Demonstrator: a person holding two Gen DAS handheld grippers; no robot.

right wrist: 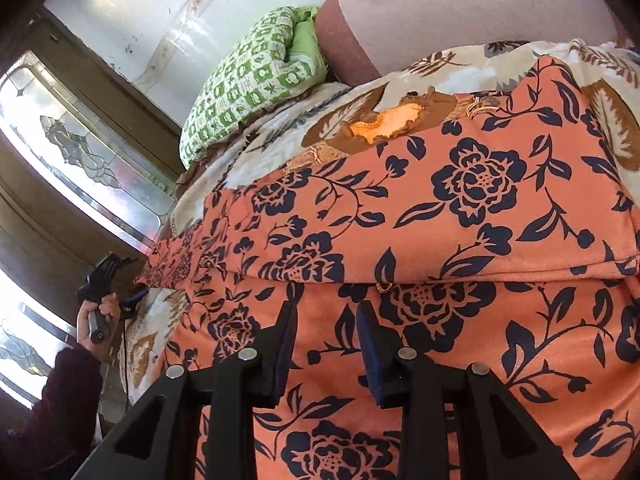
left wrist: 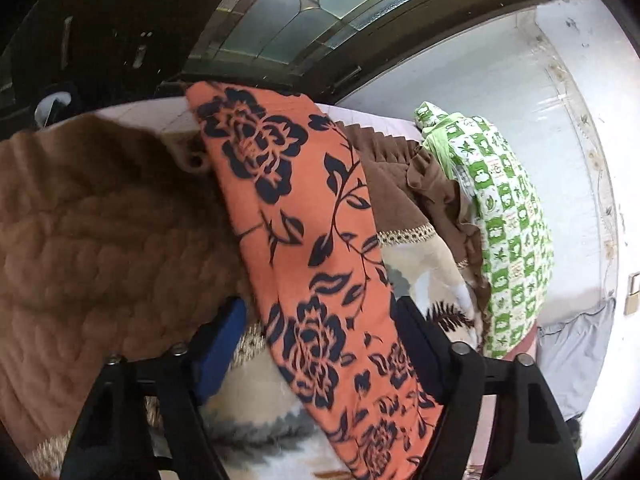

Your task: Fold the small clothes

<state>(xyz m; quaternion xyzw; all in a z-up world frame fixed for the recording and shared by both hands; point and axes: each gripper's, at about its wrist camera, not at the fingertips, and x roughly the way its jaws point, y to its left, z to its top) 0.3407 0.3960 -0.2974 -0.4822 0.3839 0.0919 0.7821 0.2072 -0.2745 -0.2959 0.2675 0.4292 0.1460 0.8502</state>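
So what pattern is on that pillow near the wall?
The pillow has a green and white check with small leaf-like motifs, clearest in the left wrist view.

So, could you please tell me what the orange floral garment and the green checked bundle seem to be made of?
Orange floral garment: probably a soft, matte woven or brushed fabric; it drapes and folds without shine. Green checked bundle: likely printed cotton, matte, crumpling in soft creases.

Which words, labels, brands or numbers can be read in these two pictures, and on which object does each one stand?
None can be read.
Green checked pillow: its white squares carry small reddish marks that could be letters, too small and blurred to read.
Orange floral garment: only dark flower and leaf print, no tag or lettering visible.
Left tool and right tool: plain black, no brand mark visible.
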